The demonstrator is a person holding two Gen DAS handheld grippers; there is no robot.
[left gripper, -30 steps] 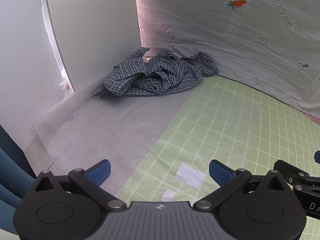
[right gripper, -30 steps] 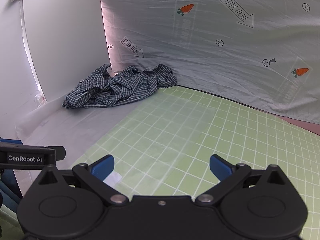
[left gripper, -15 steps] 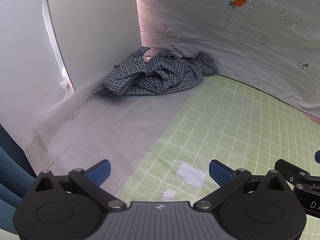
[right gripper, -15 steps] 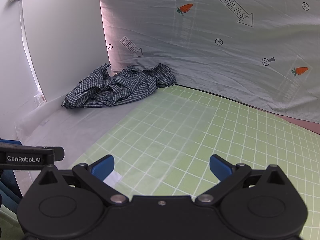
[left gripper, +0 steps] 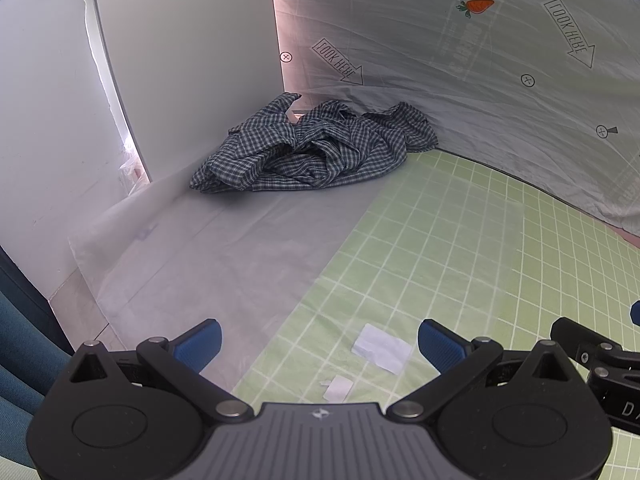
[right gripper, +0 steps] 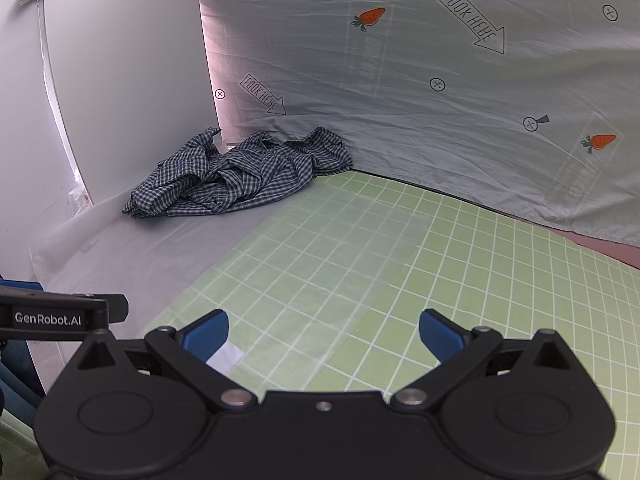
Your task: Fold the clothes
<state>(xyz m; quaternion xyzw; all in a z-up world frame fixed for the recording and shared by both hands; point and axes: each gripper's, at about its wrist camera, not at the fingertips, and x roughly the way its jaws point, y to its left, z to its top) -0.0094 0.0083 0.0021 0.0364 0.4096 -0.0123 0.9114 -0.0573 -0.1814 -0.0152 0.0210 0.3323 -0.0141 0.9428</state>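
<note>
Little has moved since earlier frames. Shirt lies crumpled at far left, unfolded; both grippers are held apart-fingered, empty, well short.

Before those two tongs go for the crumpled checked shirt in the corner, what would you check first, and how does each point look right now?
1. Left tongs open and holding nothing: ok.
2. Right tongs open and holding nothing: ok.
3. Checked shirt in plain sight of both cameras: ok.
4. Shirt laid flat for folding: not ok, it lies bunched against the printed backdrop sheet.
5. Collar or sleeve easy to pick out: cannot tell, the folds hide them.
6. Green grid mat free for spreading: ok, apart from small white scraps near the left tongs.
</note>
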